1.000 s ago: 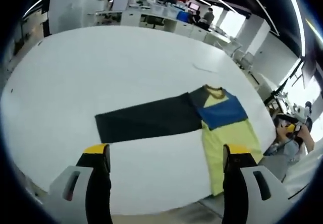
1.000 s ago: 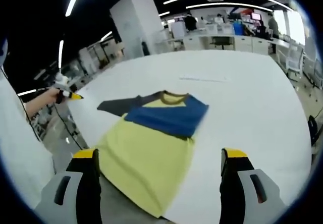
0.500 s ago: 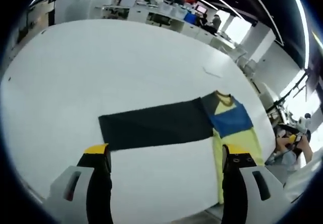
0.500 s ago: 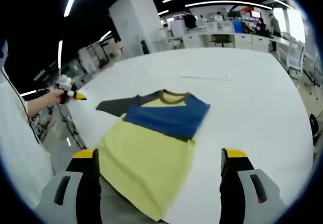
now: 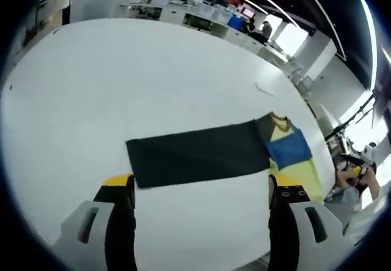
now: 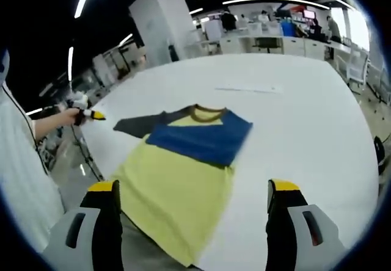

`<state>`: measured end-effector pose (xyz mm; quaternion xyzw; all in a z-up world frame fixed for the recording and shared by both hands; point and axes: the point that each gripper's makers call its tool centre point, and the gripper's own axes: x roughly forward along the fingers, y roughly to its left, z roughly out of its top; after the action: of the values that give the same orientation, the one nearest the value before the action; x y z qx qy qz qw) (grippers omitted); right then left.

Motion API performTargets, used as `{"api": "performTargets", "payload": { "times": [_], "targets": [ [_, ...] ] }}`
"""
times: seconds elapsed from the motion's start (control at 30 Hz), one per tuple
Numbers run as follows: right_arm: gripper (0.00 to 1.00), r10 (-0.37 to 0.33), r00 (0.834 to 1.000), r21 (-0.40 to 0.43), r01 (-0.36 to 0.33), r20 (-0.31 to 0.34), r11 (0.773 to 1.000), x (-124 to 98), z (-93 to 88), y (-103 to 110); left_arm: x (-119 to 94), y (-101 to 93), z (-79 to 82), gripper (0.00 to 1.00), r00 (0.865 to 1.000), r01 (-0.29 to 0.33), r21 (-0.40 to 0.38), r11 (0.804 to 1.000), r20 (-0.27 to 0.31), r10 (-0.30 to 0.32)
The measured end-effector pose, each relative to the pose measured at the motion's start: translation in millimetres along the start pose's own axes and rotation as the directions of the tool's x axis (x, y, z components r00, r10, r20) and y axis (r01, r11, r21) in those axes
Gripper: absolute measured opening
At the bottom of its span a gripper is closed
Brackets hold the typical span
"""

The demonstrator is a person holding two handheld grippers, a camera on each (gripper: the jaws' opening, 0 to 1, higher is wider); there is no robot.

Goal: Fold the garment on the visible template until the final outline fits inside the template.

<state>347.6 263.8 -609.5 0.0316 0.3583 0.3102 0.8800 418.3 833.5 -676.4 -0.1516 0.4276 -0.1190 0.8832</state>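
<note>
Approach step, fold not yet begun: my left gripper [image 5: 198, 195] and right gripper [image 6: 192, 201], jaws apart and empty, face the yellow-and-blue shirt [image 6: 183, 167] with dark sleeve [image 5: 195, 152] overhanging the white table's [image 6: 293, 124] near edge; next, grip a hem.

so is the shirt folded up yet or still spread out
Partly folded. The shirt lies flat on the white table, its blue sleeve crossed over the yellow chest, while the dark sleeve stretches straight out sideways.

Both grippers, left gripper [image 5: 201, 188] and right gripper [image 6: 192, 195], have black jaws with yellow tips on pale grey slotted bodies. A white sleeve [image 6: 18, 179] shows.
</note>
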Motion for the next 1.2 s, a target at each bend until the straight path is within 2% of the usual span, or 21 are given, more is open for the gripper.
{"api": "performTargets", "payload": {
  "times": [0.33, 0.53, 0.8, 1.2],
  "targets": [
    [1.00, -0.015, 1.000, 0.021, 0.015, 0.010, 1.000, 1.3, 5.5, -6.5, 20.6, 22.4, 6.4, 0.85, 1.000, -0.005, -0.010, 1.000, 0.003, 0.005],
    [1.00, -0.006, 1.000, 0.028, 0.006, -0.002, 1.000, 9.0, 3.4, -2.0, 28.1, 29.4, 7.6, 0.84, 1.000, -0.001, -0.015, 1.000, 0.001, 0.001],
    [1.00, 0.009, 1.000, 0.025, -0.009, -0.002, 1.000, 17.0, 6.5, 3.3, 32.6, 43.6, 10.9, 0.84, 1.000, -0.009, -0.032, 0.999, 0.011, 0.010],
    [1.00, 0.019, 1.000, 0.018, -0.019, -0.001, 1.000, 25.0, 8.5, 8.1, 35.8, 61.0, 4.7, 0.83, 1.000, -0.020, -0.052, 0.998, 0.006, 0.021]
  ]
}}
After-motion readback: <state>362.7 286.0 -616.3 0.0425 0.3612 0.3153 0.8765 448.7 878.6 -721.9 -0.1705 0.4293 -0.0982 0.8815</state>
